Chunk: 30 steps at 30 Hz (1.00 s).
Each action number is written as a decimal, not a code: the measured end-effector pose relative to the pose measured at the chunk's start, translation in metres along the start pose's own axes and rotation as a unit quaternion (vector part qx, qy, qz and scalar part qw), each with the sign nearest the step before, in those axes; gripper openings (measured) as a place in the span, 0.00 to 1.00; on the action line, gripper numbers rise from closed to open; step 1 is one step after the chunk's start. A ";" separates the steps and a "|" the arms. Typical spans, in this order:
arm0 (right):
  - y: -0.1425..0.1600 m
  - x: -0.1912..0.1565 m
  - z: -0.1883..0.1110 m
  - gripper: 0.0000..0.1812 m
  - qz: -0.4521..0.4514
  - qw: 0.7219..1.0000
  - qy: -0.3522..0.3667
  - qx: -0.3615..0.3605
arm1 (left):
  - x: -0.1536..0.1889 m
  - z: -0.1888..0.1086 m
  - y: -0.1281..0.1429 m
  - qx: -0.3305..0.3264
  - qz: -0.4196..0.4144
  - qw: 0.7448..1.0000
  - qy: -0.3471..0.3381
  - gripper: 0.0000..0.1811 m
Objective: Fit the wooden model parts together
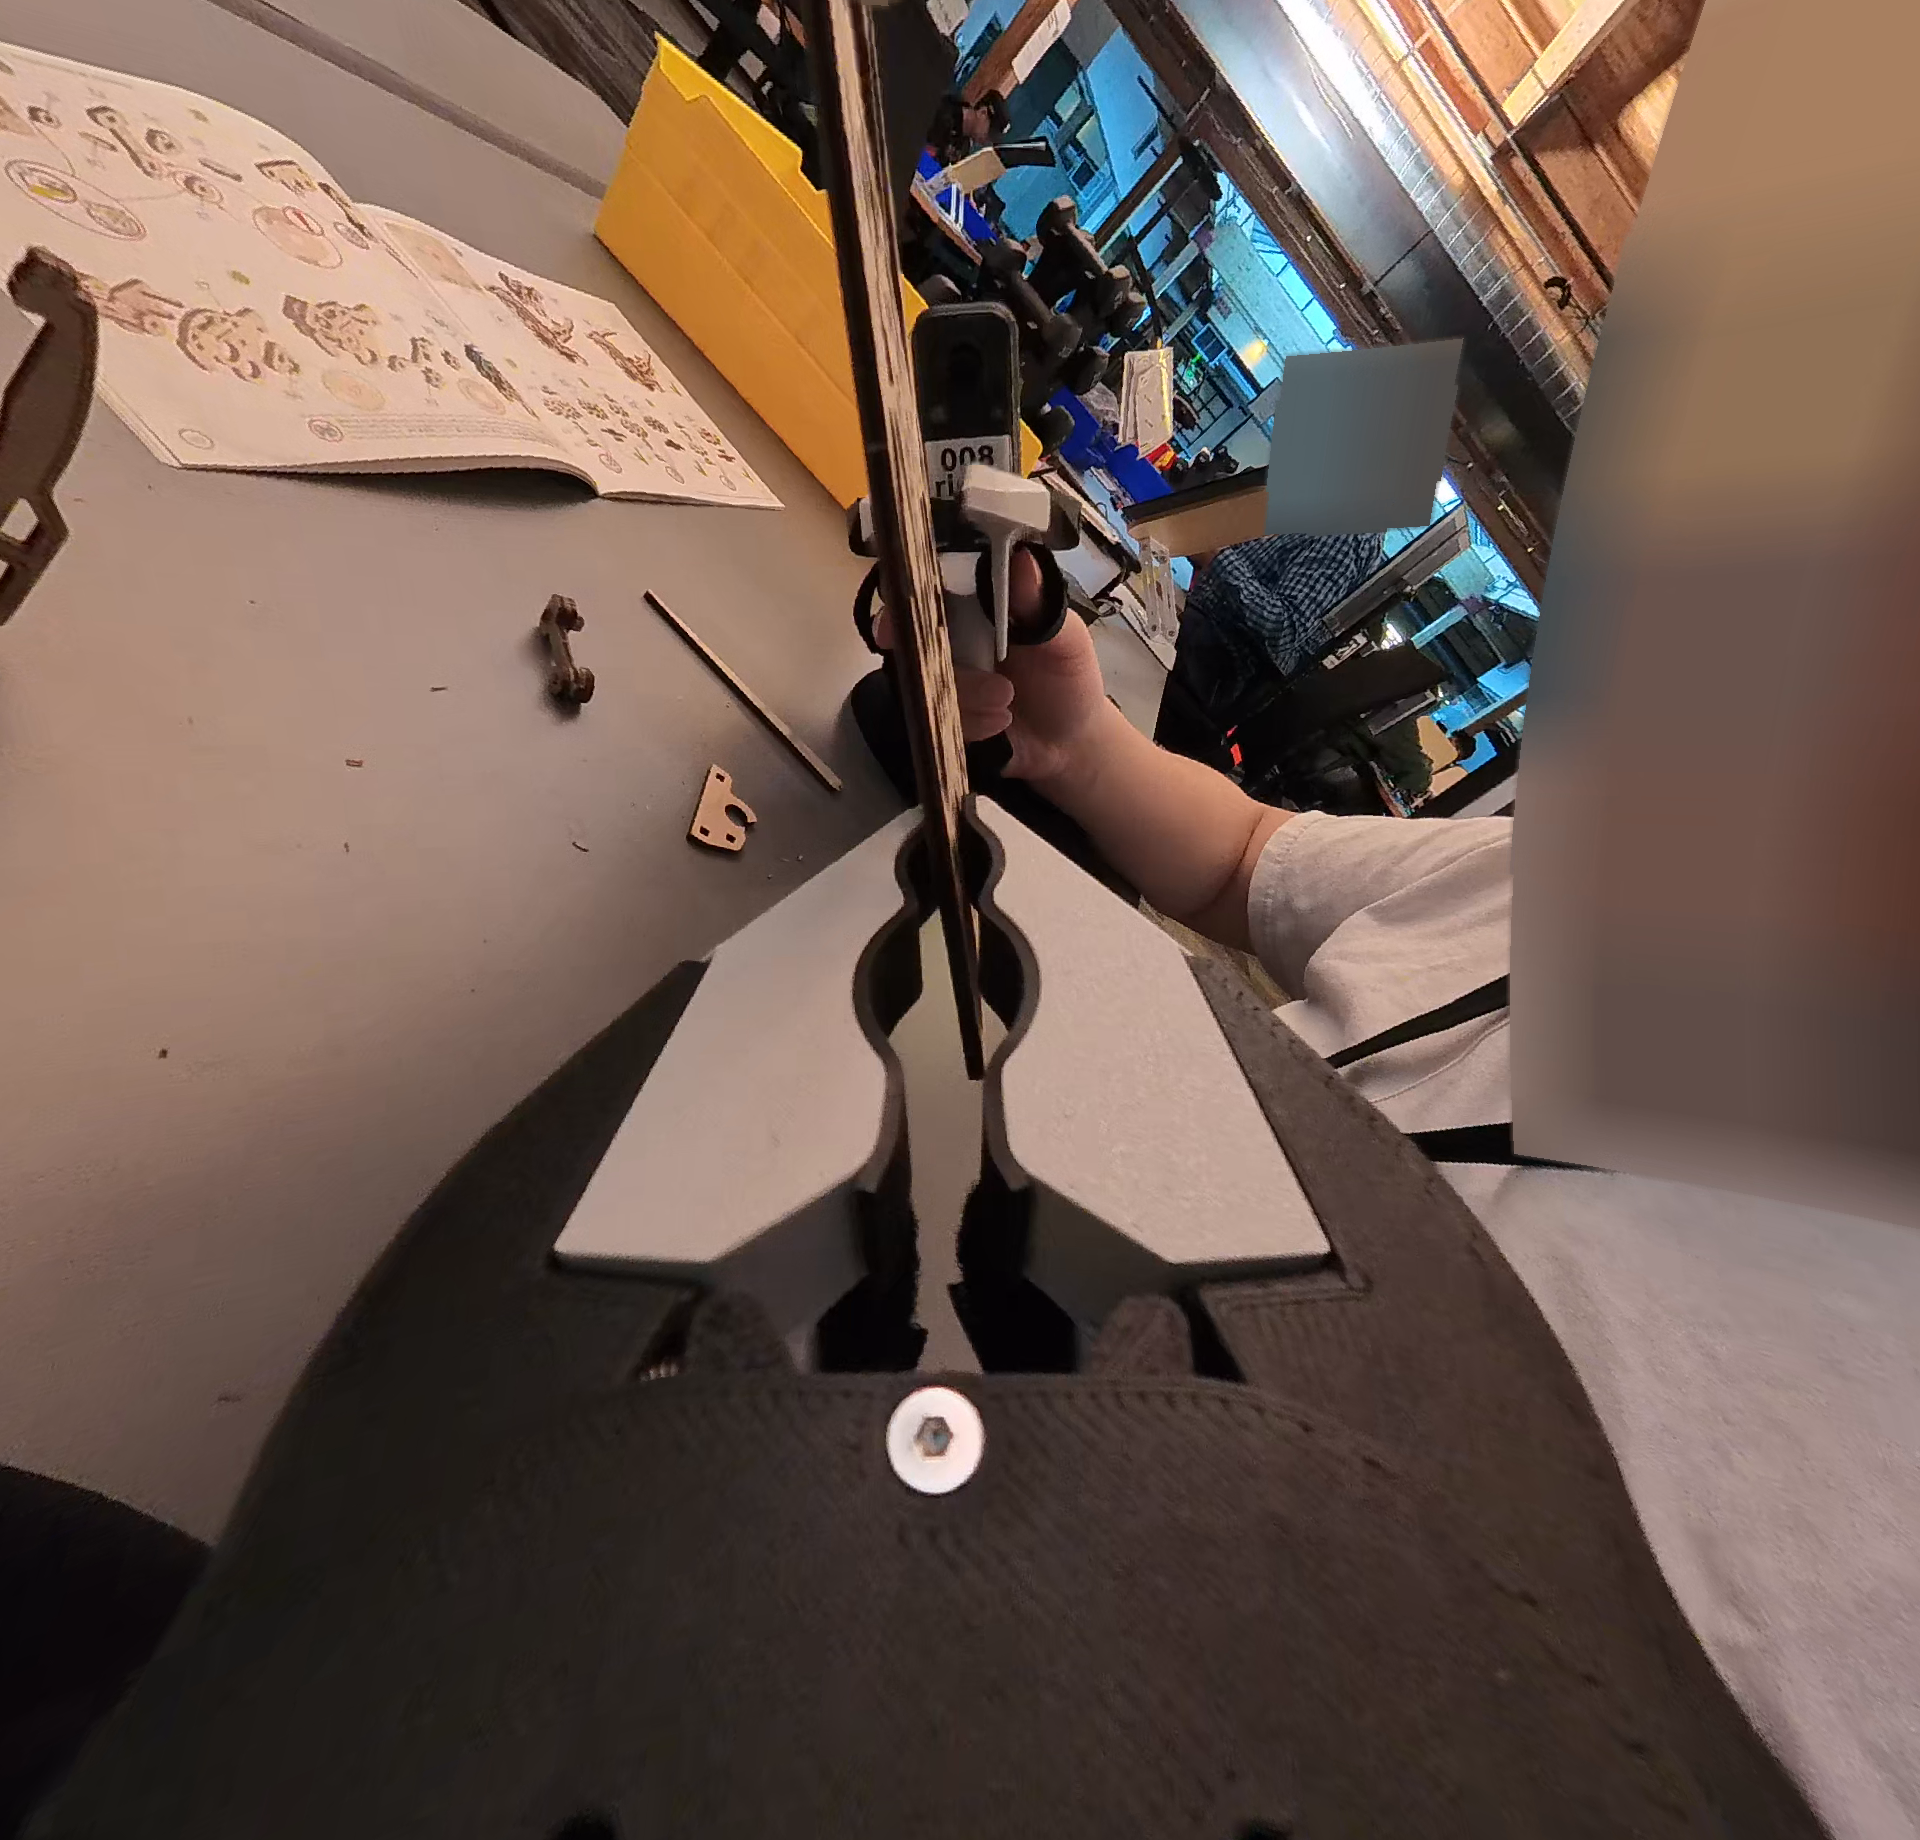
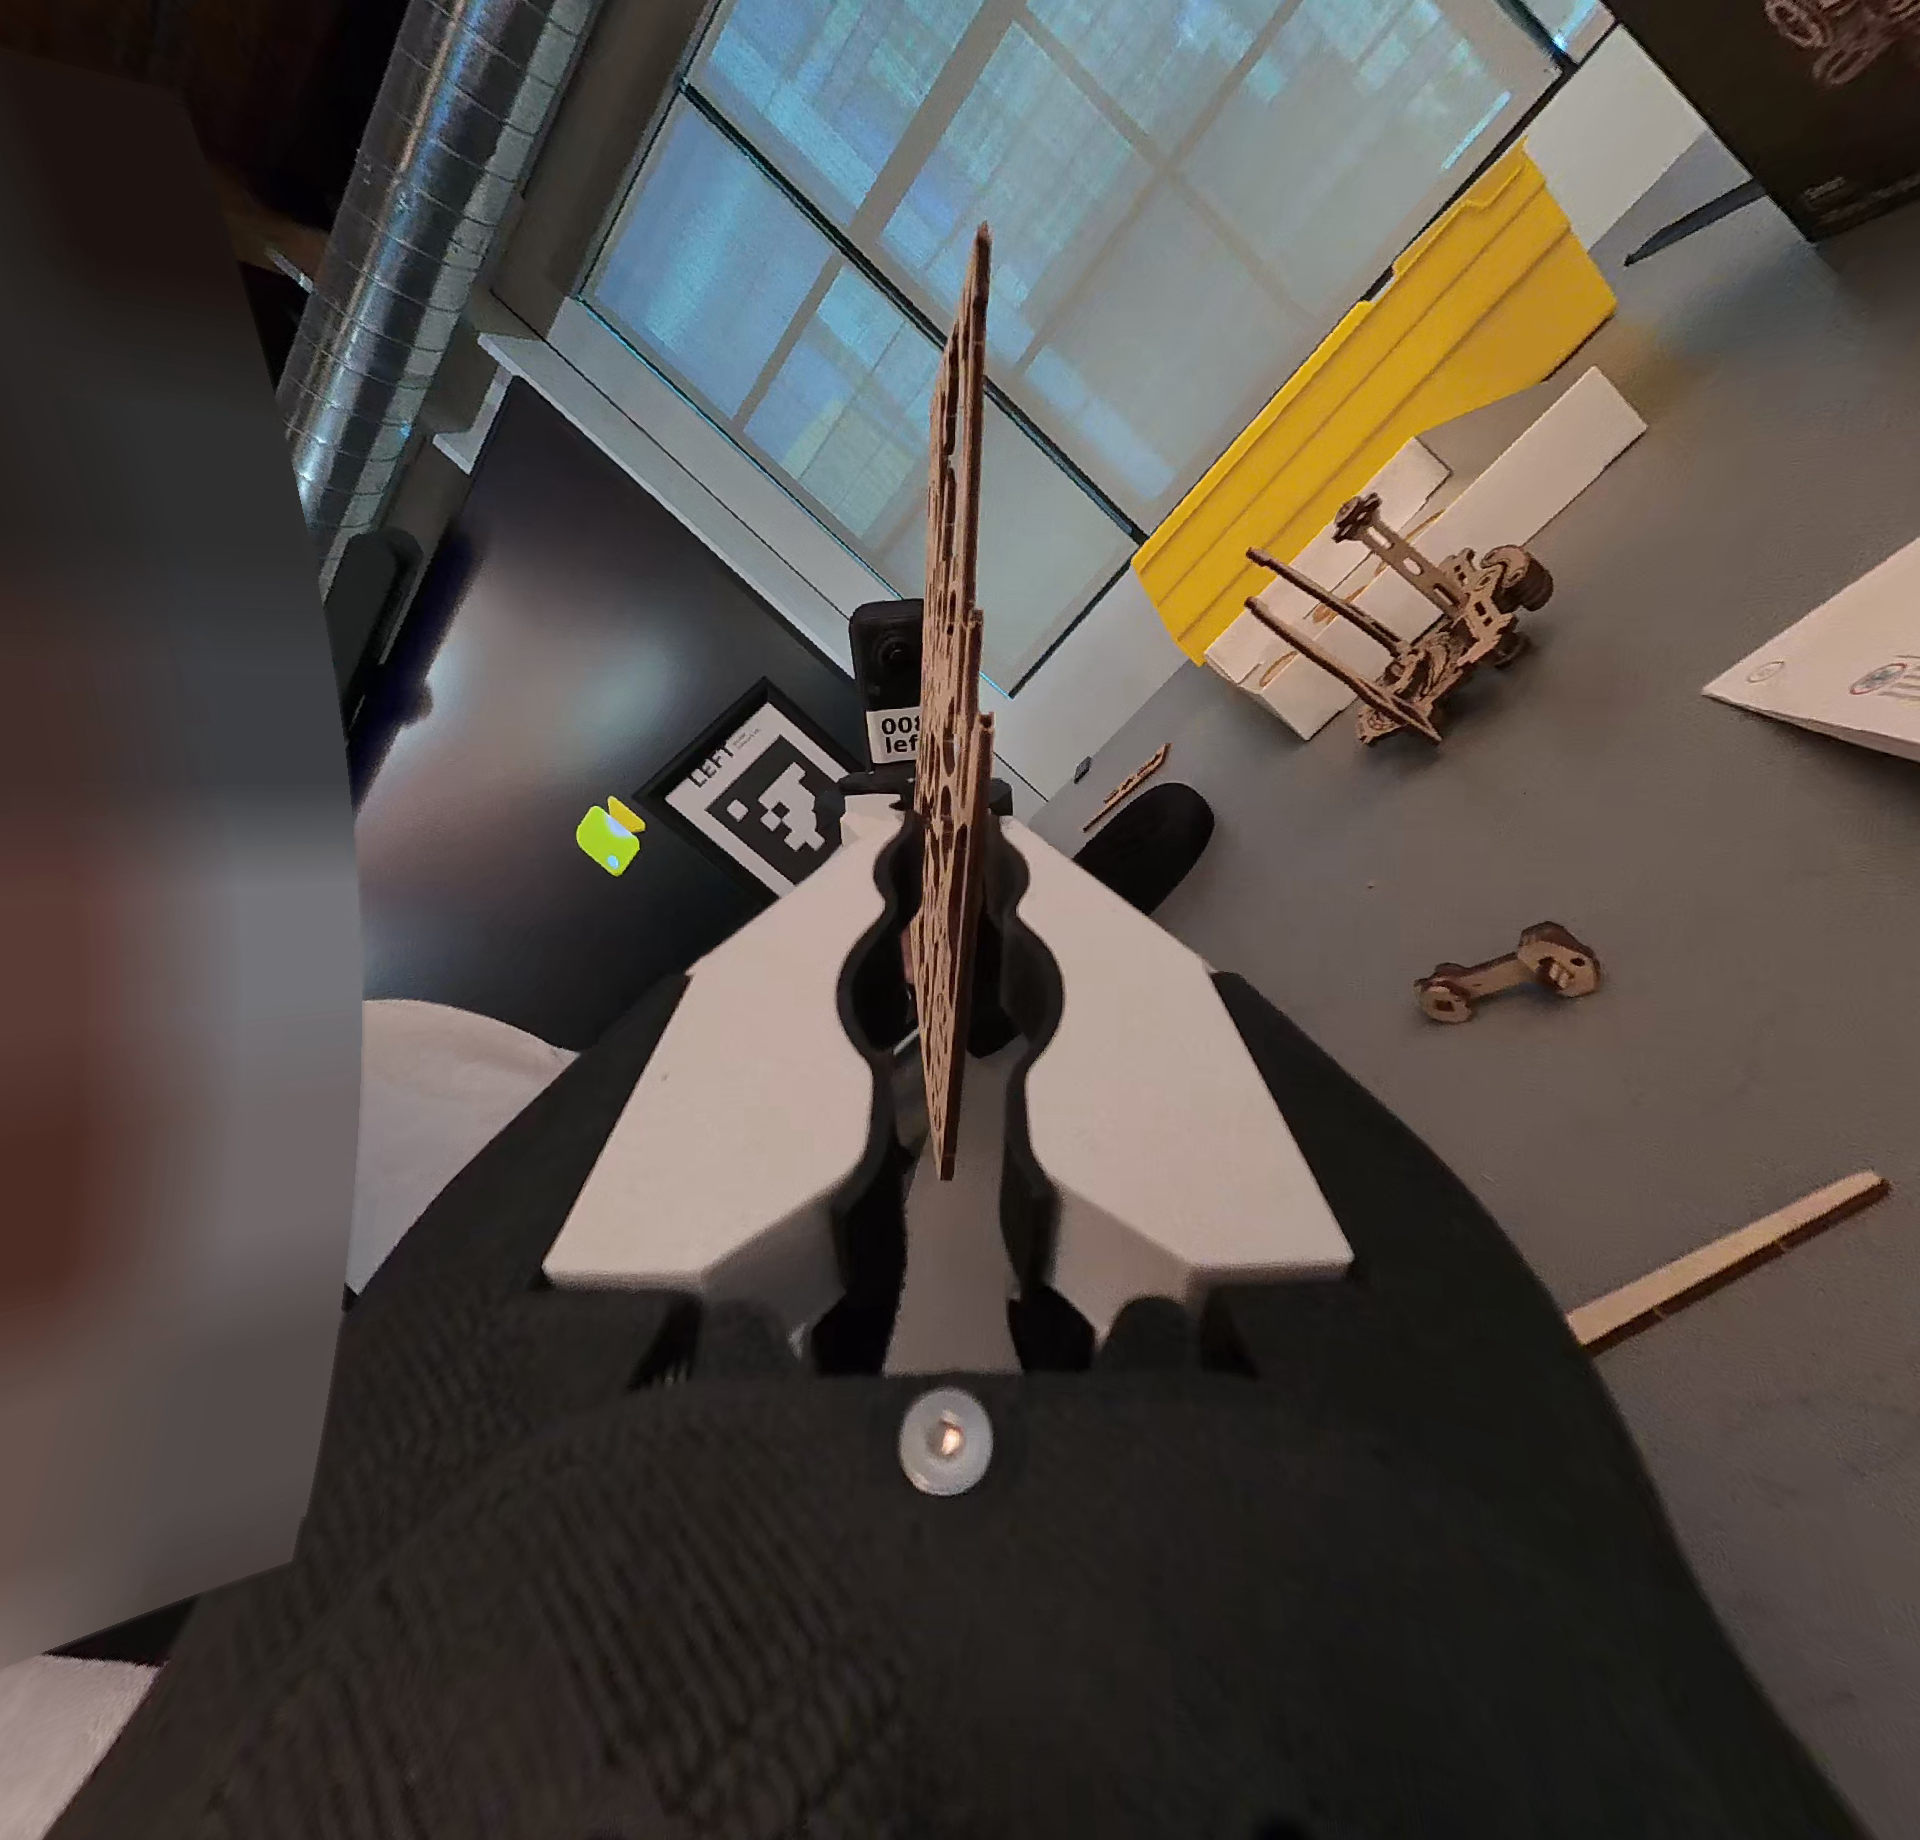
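Note:
A thin laser-cut wooden sheet is held edge-on in the air between both grippers. My left gripper is shut on one end of it. My right gripper is shut on the other end of the same sheet, whose cut-out face shows. Each gripper appears beyond the sheet in the other's view: the right one in a hand, the left one with its camera. A partly built wooden model stands on the grey table.
On the table lie an open instruction booklet, a small wheeled wooden piece, a tan bracket, a thin wooden stick and a dark frame piece. A yellow bin and white boxes stand behind. Spacing between my two grippers at the tips: around 12 cm. It is some 12 cm from my right tips to the thin wooden stick. Look for it in the left wrist view too.

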State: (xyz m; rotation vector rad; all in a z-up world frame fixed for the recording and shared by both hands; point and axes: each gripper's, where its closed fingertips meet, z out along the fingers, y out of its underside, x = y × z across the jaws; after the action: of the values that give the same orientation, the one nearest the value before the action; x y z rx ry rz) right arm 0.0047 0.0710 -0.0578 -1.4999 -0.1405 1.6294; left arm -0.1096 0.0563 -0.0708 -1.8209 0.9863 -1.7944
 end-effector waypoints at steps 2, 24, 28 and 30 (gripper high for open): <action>-0.004 0.001 -0.002 0.04 0.007 1.000 -0.002 0.012 | 0.001 0.000 0.000 0.000 -0.001 1.000 0.001 0.00; 0.018 -0.003 0.009 0.06 -0.004 0.998 -0.009 -0.055 | 0.001 -0.006 -0.011 0.023 -0.007 1.000 0.005 0.00; 0.031 -0.007 0.013 0.03 -0.011 0.996 -0.015 -0.089 | 0.003 -0.001 -0.009 0.021 -0.008 1.000 0.010 0.00; 0.031 -0.011 0.012 0.00 -0.001 0.995 -0.032 -0.093 | 0.004 0.000 -0.008 0.021 -0.009 1.000 0.014 0.00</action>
State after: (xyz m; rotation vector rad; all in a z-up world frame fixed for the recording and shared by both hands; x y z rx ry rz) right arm -0.0233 0.0505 -0.0655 -1.5855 -0.3387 1.7017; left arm -0.1078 0.0585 -0.0626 -1.7898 0.9391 -1.8429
